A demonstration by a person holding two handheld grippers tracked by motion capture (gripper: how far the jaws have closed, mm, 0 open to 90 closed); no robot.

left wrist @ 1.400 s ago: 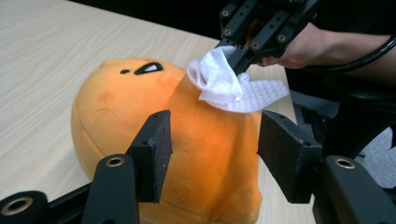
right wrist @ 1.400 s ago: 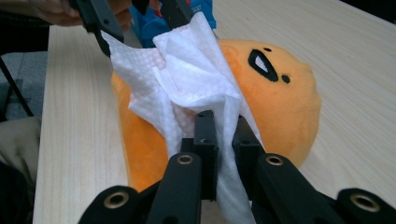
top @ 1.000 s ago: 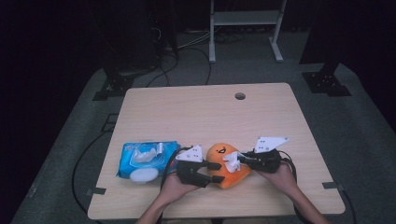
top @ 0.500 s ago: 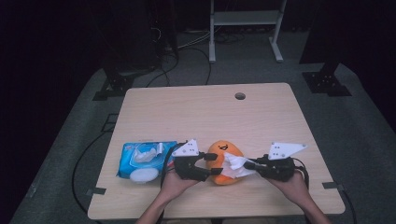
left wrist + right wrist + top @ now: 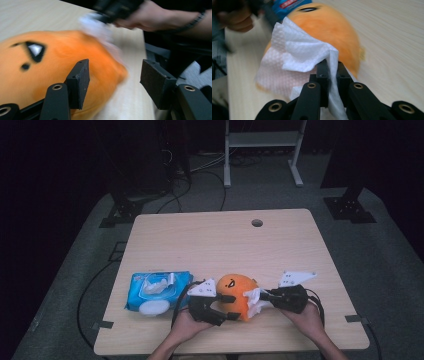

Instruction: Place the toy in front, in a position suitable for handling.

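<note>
Wooden table [image 5: 210, 240], dark room. Orange plush toy [image 5: 235, 292] near front edge, between grippers. Right gripper [image 5: 264, 300] pinching white wipe [image 5: 299, 57] against toy's right flank. Left gripper [image 5: 227, 307] spread, just been opening, toy between jaws, probably unclamped.

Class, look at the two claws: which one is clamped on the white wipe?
The right claw: its jaws pinch the white wipe against the orange plush toy. The left claw stands open beside the toy.
</note>
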